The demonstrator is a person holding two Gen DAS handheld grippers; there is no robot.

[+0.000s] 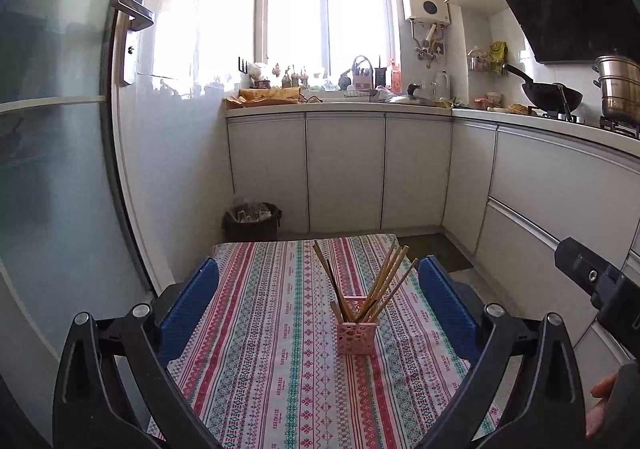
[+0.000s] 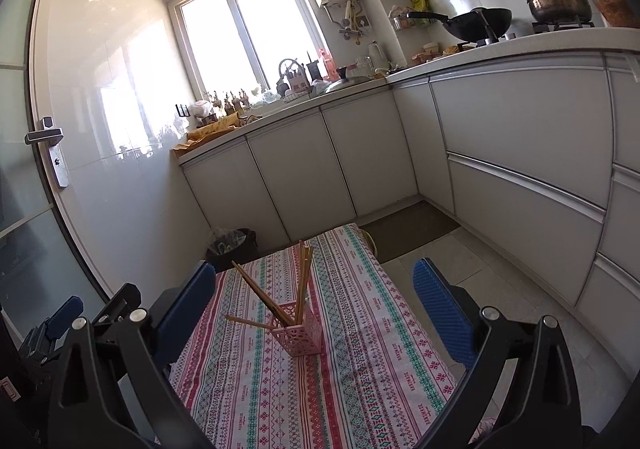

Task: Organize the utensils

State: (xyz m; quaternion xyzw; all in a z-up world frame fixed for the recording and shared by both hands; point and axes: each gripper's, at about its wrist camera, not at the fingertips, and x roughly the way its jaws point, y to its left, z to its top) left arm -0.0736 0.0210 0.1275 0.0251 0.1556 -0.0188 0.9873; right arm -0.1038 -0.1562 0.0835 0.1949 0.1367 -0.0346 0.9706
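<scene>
Chopsticks (image 1: pixel 374 283) stand bundled in a pink perforated holder (image 1: pixel 357 337) at the middle of the table (image 1: pixel 256 329), which is draped in a striped, patterned cloth. In the left wrist view we see the sticks fan outward: one leans to the left, a dark one stands among them, and the rest lean to the right. In the right wrist view one stick lies nearly level across the holder's left rim, its tip out over the cloth.

We hold the left gripper (image 1: pixel 318 291) above the near half of the table, its jaws spread wide with nothing between the blue pads; the holder appears between them but farther off. The right gripper (image 2: pixel 314 299) is likewise raised, jaws spread and empty. Its body also shows at the right edge of the left wrist view, with part of a hand (image 1: pixel 600 405) below it.

We judge the sticks to be light, stiff and smooth, so they may slip or roll in a loose pinch. A hold near the upper third, across the shaft, should give control. The holder looks light and openwork; we expect it to tip if a leaning stick is dragged sideways, so a lift along the stick's own axis seems safer. No loose utensil is visible on the cloth.
</scene>
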